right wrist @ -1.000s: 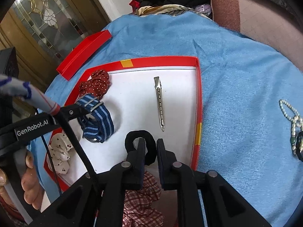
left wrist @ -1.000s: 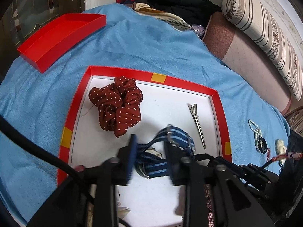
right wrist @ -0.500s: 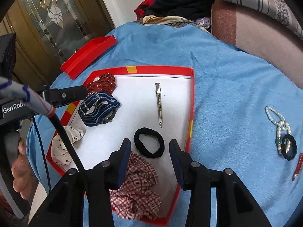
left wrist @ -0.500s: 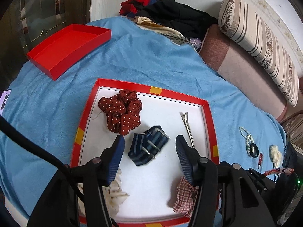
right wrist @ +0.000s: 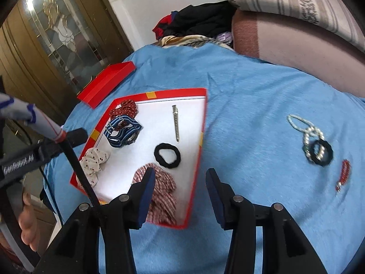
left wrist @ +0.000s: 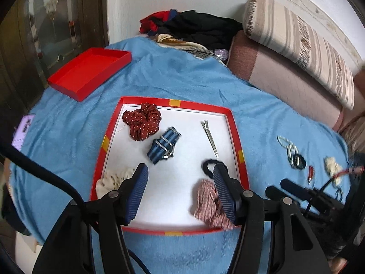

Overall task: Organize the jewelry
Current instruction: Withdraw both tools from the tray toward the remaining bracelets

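A red-rimmed tray (left wrist: 230, 116) with a white floor lies on the blue blanket and holds a dotted maroon scrunchie (left wrist: 142, 124), a blue striped strap (left wrist: 163, 145), a silver hair clip (left wrist: 209, 138), a black hair tie (right wrist: 167, 154), a checked scrunchie (right wrist: 163, 194) and a cream scrunchie (right wrist: 94, 159). My left gripper (left wrist: 180, 180) is open and empty above the tray's near half. My right gripper (right wrist: 180, 182) is open and empty above the tray's right rim (right wrist: 202, 137). A pearl bracelet (right wrist: 305, 132), a second black tie (right wrist: 321, 153) and a red piece (right wrist: 344, 173) lie on the blanket to the right.
An empty red lid (left wrist: 89, 75) lies far left on the blanket (left wrist: 182, 77). Clothes (left wrist: 196, 29) are piled at the back. A sofa edge with a striped cushion (left wrist: 296, 43) runs along the right. A phone (left wrist: 24, 132) lies at the left edge.
Both grippers opened and pulled back upward. The left let go of the blue striped strap and the right let go of the black hair tie; both items now lie in the tray.
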Available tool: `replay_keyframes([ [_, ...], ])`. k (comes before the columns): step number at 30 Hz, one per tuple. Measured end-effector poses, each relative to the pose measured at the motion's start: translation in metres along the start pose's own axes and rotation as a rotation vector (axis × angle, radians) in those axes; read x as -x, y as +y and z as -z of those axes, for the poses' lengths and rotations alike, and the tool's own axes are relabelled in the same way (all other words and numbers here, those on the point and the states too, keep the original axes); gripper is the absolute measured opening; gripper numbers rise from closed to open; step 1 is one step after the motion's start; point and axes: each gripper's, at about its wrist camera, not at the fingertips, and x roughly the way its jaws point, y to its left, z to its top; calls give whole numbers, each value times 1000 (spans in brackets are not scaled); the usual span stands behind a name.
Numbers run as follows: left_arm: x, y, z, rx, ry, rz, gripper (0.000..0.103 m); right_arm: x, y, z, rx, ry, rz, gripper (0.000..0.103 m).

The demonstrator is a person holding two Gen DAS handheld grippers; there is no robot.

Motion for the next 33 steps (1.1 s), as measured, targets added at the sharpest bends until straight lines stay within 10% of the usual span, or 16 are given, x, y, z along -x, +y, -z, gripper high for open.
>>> replay_keyframes([
  [33,27,-145,67,-326,-26,-37,62,83,-168,84,-318,-41,172,51],
])
